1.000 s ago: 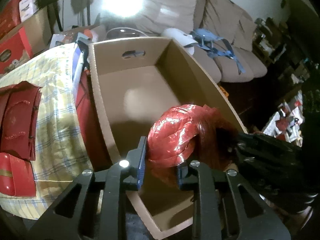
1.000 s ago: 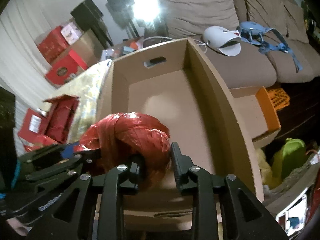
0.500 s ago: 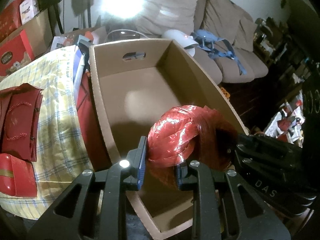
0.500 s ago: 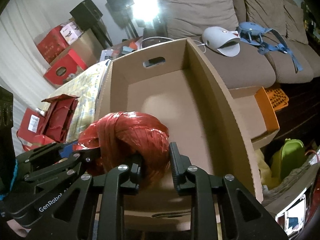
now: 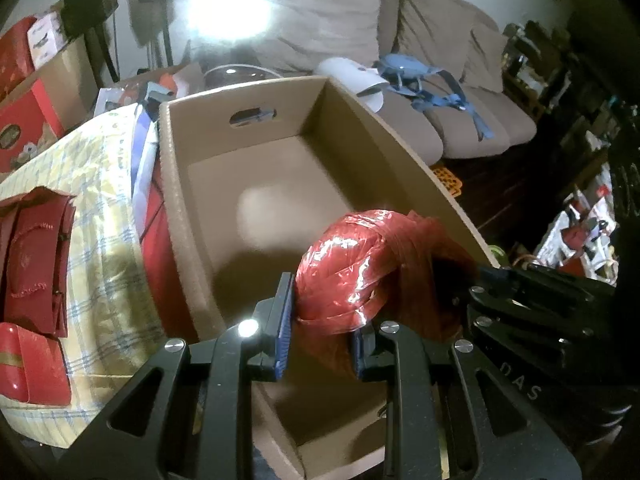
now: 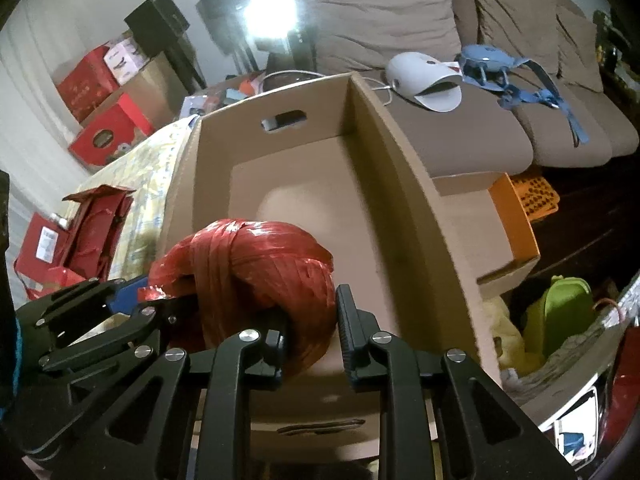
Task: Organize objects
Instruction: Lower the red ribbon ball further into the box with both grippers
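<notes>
Left wrist view: the left gripper (image 5: pixel 320 334) clamps a ball (image 5: pixel 352 276) of shiny red plastic twine, its blue-padded fingers (image 5: pixel 285 312) pressed against the ball's near side. Beyond and below the fingertips lies an open cardboard box (image 5: pixel 176 184), its floor bare where it shows, with a hand slot in the far wall. Right of these fingers, the right gripper (image 5: pixel 480 280) comes in from the side and bites the dark right end of the same ball. Left of the fingers lies a yellow checked cloth (image 5: pixel 100 240) with red cases (image 5: pixel 32 260) on it. Far beyond the box stands a beige sofa (image 5: pixel 440 80) carrying a white device (image 5: pixel 352 80) and a blue harness (image 5: pixel 420 80).

Right wrist view: the right gripper (image 6: pixel 310 320) grips the ball (image 6: pixel 260 272) too; its jaws have just been closing further onto the twine, one black finger (image 6: pixel 348 320) against the right flank, the other sunk into the underside. Left of these fingers, the left gripper (image 6: pixel 132 300) holds the ball's left end. The ball hangs over the near end of the box (image 6: pixel 408 200), above its floor. Right of the fingers sit a smaller orange-edged carton (image 6: pixel 512 220) and a green object (image 6: pixel 560 304).
</notes>
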The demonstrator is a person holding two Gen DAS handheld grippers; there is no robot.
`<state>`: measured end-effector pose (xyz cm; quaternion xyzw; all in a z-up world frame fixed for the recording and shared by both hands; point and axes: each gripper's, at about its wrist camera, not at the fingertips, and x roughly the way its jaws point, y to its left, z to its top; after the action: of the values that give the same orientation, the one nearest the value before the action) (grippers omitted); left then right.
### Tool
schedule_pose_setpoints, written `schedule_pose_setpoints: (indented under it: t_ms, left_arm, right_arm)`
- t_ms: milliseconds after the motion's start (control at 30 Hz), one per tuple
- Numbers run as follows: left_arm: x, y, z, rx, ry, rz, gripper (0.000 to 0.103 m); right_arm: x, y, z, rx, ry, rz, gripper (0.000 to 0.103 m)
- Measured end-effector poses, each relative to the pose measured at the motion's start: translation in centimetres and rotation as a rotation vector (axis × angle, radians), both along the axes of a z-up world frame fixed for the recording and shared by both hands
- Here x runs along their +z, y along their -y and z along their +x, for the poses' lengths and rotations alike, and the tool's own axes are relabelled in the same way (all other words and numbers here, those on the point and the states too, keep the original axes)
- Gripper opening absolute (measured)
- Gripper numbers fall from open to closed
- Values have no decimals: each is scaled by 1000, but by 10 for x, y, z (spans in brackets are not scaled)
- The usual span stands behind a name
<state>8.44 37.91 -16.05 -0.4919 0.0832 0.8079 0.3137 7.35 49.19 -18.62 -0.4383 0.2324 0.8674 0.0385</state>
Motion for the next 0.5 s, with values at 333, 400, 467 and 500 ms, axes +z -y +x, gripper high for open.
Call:
schedule_pose_setpoints:
  t_ms: [333, 400, 467, 500]
  left_arm:
    - [2, -1, -1, -4, -27, 3, 22]
    - [2, 0, -2, -3, -31, 2, 22]
    - [2, 1, -1, -2, -38, 3, 22]
    - [2, 2, -2, -3, -43, 4, 22]
  right_arm:
    - [1, 0, 0, 8, -17, 16, 20]
    - [2, 1, -1, 13, -20, 20, 20]
    - [2, 2, -2, 16, -28, 24, 20]
    - [2, 2, -2, 16, -31, 24, 20]
